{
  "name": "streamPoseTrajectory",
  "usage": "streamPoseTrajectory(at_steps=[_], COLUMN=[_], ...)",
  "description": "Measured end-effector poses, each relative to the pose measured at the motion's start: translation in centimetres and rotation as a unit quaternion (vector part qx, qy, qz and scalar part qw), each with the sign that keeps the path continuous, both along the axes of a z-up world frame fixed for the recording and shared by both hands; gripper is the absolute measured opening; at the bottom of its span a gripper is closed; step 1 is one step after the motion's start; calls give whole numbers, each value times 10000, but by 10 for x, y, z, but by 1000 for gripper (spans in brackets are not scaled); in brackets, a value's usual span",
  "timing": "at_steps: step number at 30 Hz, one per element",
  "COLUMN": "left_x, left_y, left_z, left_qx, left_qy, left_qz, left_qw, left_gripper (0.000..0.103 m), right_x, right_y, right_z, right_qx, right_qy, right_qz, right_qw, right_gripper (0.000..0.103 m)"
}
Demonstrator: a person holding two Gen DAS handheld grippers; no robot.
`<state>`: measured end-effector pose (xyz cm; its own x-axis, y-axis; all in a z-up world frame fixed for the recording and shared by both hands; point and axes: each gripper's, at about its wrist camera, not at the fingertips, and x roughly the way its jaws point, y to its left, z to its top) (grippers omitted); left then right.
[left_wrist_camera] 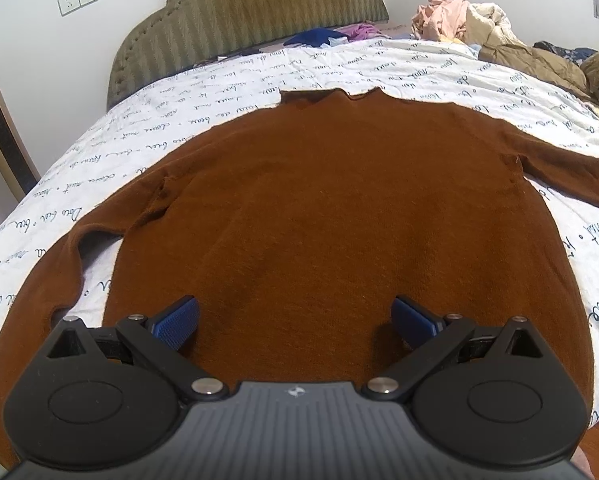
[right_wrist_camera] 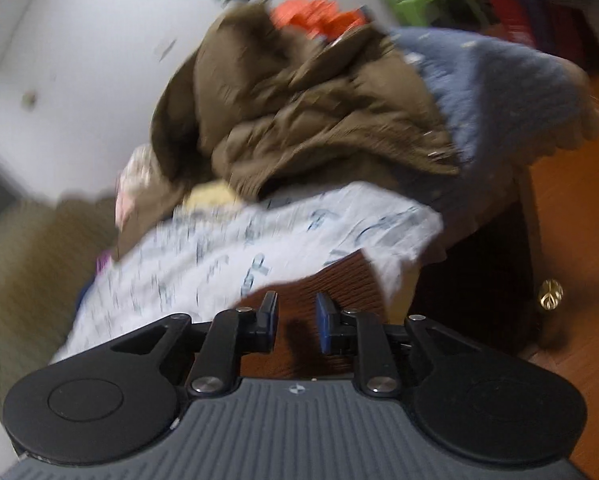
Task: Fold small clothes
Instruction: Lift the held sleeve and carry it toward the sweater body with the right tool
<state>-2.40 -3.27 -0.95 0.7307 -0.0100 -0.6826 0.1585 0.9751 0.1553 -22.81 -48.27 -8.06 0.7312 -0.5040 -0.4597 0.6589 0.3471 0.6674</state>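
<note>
A brown long-sleeved sweater (left_wrist_camera: 319,200) lies flat on the bed, collar at the far end and both sleeves spread out to the sides. My left gripper (left_wrist_camera: 295,308) hovers over its near hem with the blue pads wide open and nothing between them. The right wrist view is blurred. There my right gripper (right_wrist_camera: 296,298) is near the bed's corner, over a brown strip of the sweater (right_wrist_camera: 339,272), its jaws a narrow gap apart and nothing gripped.
A white sheet with script print (left_wrist_camera: 219,80) covers the bed below an olive headboard (left_wrist_camera: 259,8). Loose clothes (left_wrist_camera: 459,12) and an olive jacket (right_wrist_camera: 299,100) are piled at the far right. The bed's dark wooden corner (right_wrist_camera: 499,260) drops to an orange floor (right_wrist_camera: 579,240).
</note>
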Motion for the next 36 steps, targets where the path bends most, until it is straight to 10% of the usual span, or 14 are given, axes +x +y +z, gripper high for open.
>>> streamPoseTrajectory(at_steps=[6,13,21,25,36], left_x=[4,2,5,7,23], left_y=[3,-1,3,6,16], left_z=[-1,-2,-3,-1,14], left_qx=[-98,-29,-55,-10,146], left_qy=[106,87,130,65,-302], left_qz=[49,-12,71,109,269], left_qw=[9999,10000,9999,9999,9991], left_gripper=[103,103,103,103,103], right_x=[-24,-1,-5,3,57], right_y=[8,16,-7,-22,30], right_z=[-24,-21,-21,-16,90], right_qx=[1626,1805,1070,1041,-873], right_qy=[-1307,-1470,-1521,-1272,-978], right_qz=[84,642,-302,-366,434], right_qw=[9780,9704,9821,9857,9904], right_gripper=[45,61,57,12,12])
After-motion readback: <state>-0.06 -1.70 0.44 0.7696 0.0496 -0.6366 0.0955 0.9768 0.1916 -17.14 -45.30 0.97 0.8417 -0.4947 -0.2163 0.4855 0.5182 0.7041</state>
